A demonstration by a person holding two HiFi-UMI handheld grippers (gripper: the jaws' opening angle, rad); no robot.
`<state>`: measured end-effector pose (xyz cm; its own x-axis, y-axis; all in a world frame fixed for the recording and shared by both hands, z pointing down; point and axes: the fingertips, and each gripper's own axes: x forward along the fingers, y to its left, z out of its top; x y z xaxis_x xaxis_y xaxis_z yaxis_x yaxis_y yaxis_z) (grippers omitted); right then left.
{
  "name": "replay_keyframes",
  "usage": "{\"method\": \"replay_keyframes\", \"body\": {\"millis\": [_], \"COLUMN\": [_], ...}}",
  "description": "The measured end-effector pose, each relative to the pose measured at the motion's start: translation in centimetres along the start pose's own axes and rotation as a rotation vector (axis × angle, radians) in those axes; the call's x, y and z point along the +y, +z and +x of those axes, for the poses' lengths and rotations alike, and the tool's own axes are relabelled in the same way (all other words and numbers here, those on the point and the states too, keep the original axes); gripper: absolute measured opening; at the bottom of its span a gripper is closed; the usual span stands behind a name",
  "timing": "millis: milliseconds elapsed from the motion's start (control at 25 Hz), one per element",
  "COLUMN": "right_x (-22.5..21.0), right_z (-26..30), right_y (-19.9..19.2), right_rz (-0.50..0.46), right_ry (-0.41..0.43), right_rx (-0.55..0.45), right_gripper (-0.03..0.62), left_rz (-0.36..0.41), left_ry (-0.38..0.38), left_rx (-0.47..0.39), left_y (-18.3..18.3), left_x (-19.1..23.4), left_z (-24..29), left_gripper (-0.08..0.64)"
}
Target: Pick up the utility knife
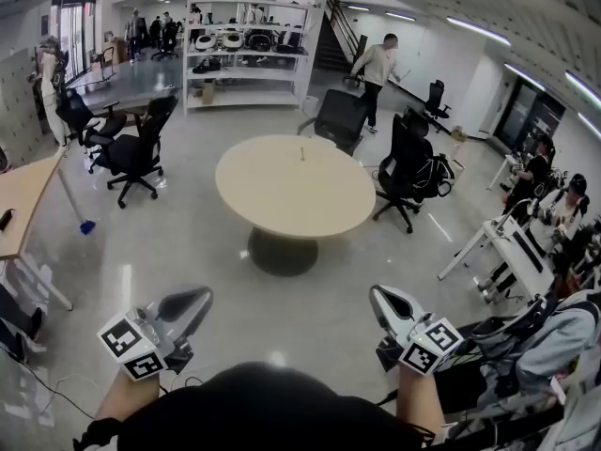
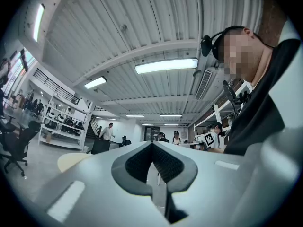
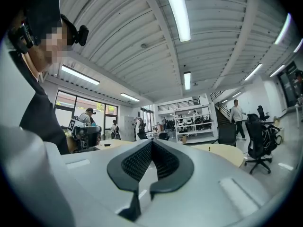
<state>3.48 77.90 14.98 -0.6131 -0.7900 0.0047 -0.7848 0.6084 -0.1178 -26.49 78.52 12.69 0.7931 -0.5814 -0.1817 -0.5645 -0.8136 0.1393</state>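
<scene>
Left gripper (image 1: 205,295) and right gripper (image 1: 377,294) both clenched and empty, well short of the round tabletop (image 1: 282,205). Small unidentifiable object (image 1: 302,152) on the tabletop.

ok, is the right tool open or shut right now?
Shut and empty. In the right gripper view the right tool has its tips touching, and nothing sits between them.
</scene>
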Motion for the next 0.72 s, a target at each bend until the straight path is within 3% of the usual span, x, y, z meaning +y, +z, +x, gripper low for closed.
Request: {"method": "replay_keyframes", "body": {"millis": [720], "right_x": [-6.3], "right_z": [-6.7], "right_y": [-0.7], "right_rz": [0.044], "right_ry": [-0.004], "right_rx": [-0.035], "right_gripper": [0.015], "left_rz": [0.017], "left_ry": [-0.026], "left_rx": [0.053], "left_y": [-2.2], "left_x": [-6.2], "left_z": [7.3], "left_gripper": [-0.003]}}
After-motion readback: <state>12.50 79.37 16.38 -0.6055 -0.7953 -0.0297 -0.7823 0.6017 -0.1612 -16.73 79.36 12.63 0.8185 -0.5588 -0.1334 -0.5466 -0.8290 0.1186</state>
